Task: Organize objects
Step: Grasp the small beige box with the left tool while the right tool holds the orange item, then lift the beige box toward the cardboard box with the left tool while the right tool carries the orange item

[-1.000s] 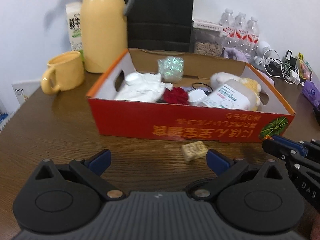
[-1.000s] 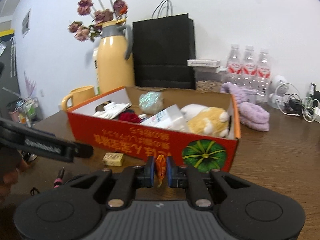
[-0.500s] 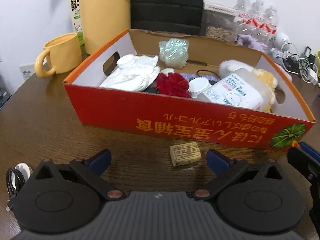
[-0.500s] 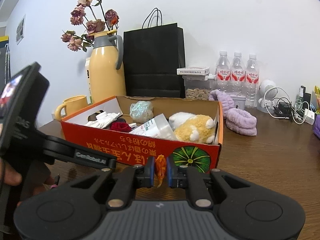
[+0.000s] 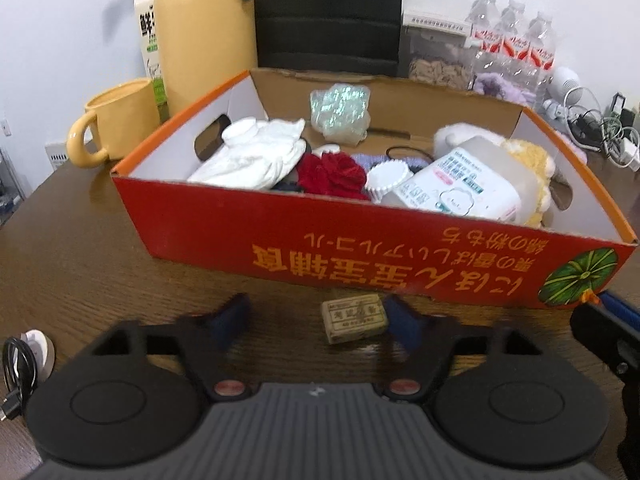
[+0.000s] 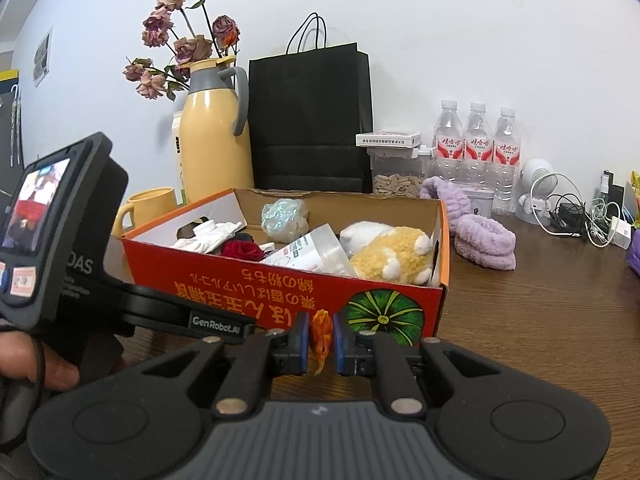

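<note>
Left wrist view: the left gripper (image 5: 316, 320) is hovering low over the brown worktop (image 5: 72, 248), its blue-padded fingers (image 5: 230, 318) closing. A small tan block (image 5: 355, 318) is lying flat on the worktop between them, just in front of the red cardboard box (image 5: 360, 256). The right-hand pad is sitting just beside the block's end; blur is preventing any finding on whether it is touching, and the left-hand pad is standing well clear. The box is holding white gloves (image 5: 256, 156), a red fabric flower (image 5: 334, 176), a white-capped plastic jar (image 5: 452, 188) lying on its side, a shiny green wad (image 5: 340, 110) and a yellow plush toy (image 5: 524, 160). A yellow mug (image 5: 120, 120) and a tall yellow flask (image 5: 204, 28) are standing behind the box's left corner.

Right wrist view: the right gripper (image 6: 320, 340) is pointing at the pumpkin print on the box (image 6: 280, 292) front. Its fingers (image 6: 301, 330) are pressing together on a small orange scrap (image 6: 321, 338), which is hanging down between the pads. The left gripper (image 6: 216, 322) is reaching in from the left edge, held by a hand (image 6: 36, 364). A black paper bag (image 6: 310, 120), three water bottles (image 6: 476, 148) and purple fuzzy slippers (image 6: 480, 236) are standing behind and right of the box.
</note>
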A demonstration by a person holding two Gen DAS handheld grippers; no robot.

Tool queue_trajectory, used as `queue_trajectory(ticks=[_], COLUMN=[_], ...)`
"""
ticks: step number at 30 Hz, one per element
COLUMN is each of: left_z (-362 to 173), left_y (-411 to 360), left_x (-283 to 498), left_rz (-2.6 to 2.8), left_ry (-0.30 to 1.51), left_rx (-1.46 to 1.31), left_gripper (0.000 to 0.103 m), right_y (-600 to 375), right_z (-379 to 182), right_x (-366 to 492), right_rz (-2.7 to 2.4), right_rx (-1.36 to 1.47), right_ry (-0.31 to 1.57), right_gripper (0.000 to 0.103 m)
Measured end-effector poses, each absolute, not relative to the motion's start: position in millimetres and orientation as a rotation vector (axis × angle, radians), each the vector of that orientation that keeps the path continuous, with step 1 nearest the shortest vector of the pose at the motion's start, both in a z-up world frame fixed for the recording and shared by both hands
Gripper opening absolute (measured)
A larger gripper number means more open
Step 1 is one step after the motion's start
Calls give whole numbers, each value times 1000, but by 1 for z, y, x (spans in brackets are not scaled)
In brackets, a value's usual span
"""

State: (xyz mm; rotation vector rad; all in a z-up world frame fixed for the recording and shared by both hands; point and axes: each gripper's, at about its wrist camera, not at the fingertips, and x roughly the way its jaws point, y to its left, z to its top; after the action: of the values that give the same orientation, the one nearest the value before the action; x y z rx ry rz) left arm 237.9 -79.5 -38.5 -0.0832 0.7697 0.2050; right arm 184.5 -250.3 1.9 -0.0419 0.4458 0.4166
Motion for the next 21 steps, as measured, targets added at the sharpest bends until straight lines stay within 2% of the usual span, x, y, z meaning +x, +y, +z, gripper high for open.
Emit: queue_trajectory(ticks=[2,13,21], left_z=[-37,-32,-5], left_y=[-79,-70,-63], left_x=[236,222,196], left_rz=[197,155,109], left_ry=[758,729,620], left_rx=[-88,-108,-100], left_gripper=[31,31,31], right_y=[-250,-249,-245], right_z=[2,0,10], right_x=[185,185,180], right_rz=[416,419,444], right_rx=[-43,-43,-16], right_ry=[447,450,393], right_gripper=[11,11,11])
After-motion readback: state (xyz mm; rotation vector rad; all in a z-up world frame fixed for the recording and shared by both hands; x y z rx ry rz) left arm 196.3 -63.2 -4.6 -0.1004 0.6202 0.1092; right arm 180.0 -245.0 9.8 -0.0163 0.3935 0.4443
